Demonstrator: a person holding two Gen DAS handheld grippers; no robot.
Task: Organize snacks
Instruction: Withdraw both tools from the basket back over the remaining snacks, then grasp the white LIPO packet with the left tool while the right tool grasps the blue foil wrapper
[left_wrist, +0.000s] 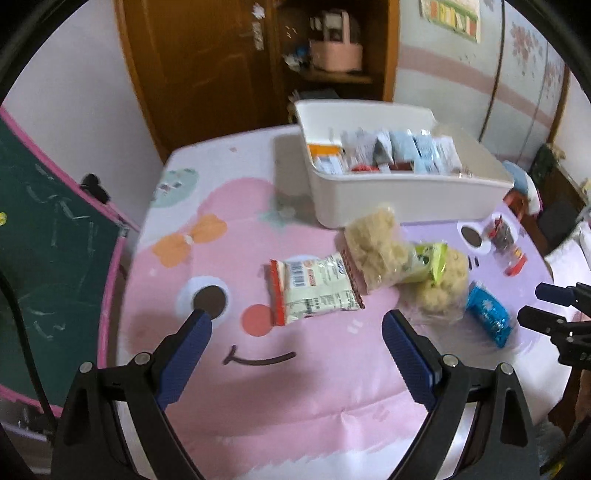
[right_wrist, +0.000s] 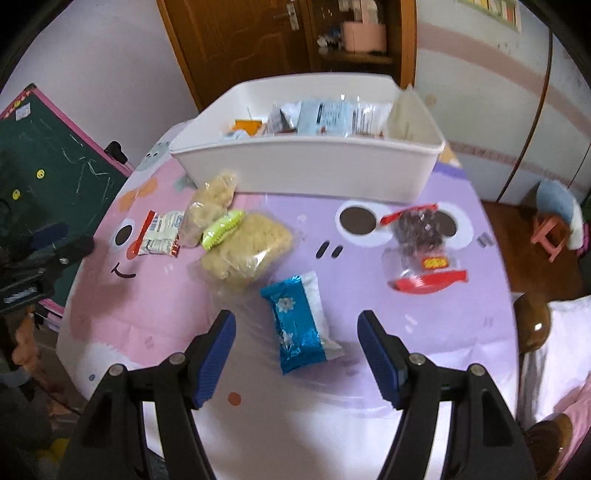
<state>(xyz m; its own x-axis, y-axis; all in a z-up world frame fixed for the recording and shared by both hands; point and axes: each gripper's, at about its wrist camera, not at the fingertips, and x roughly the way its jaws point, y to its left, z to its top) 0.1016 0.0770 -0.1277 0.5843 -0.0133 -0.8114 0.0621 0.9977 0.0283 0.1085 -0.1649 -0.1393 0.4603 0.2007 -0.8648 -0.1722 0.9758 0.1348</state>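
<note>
A white bin (left_wrist: 406, 192) (right_wrist: 303, 170) with several snack packets inside stands at the far side of the table. In front of it lie a white packet with red ends (left_wrist: 314, 290) (right_wrist: 160, 234), two clear bags of pale puffed snacks (left_wrist: 373, 243) (right_wrist: 247, 251), a small green packet (left_wrist: 430, 260) (right_wrist: 221, 229), a blue foil packet (left_wrist: 487, 317) (right_wrist: 299, 328) and a clear bag of dark sweets with red ends (right_wrist: 421, 243). My left gripper (left_wrist: 297, 325) hangs open just before the white packet. My right gripper (right_wrist: 297, 325) is open, its fingers either side of the blue packet, pads clear of it.
The table wears a pink and lilac cartoon cloth (left_wrist: 295, 387) (right_wrist: 369, 369). A green chalkboard (left_wrist: 48, 258) (right_wrist: 55, 166) leans at the left. A wooden door and a shelf with a pink basket (left_wrist: 336, 51) stand behind. A pink stool (right_wrist: 550, 232) sits on the floor at right.
</note>
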